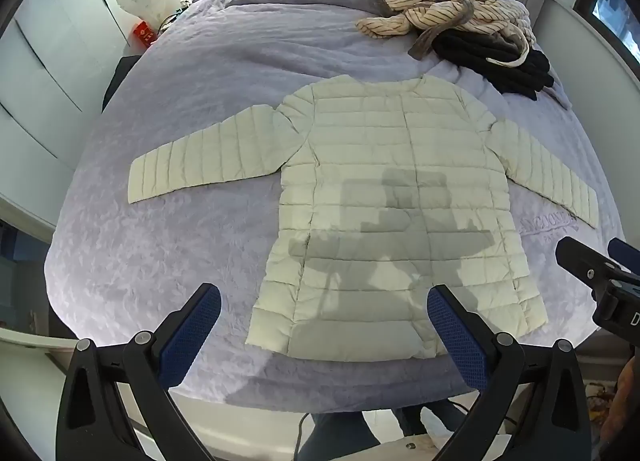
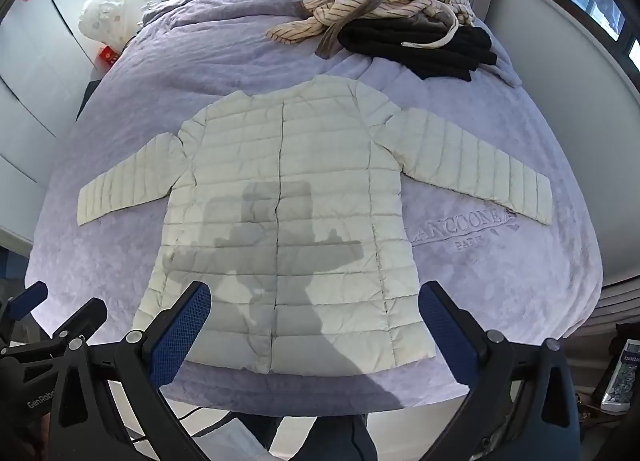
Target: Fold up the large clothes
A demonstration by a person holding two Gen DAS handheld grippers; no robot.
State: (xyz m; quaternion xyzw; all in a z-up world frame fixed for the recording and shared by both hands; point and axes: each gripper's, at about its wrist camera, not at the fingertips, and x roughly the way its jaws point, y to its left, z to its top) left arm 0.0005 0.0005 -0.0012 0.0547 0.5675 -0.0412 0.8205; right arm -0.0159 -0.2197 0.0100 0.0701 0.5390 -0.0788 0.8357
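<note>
Nearest in the left wrist view, the left gripper (image 1: pixel 324 317) tilts down with jaws wide and empty above the near hem of the white jacket (image 1: pixel 392 197) spread flat on the bed (image 1: pixel 180 73), while in the right wrist view the right gripper (image 2: pixel 316 317) hovers likewise, empty, so folding seems not begun and a sleeve should probably be grasped next.
</note>
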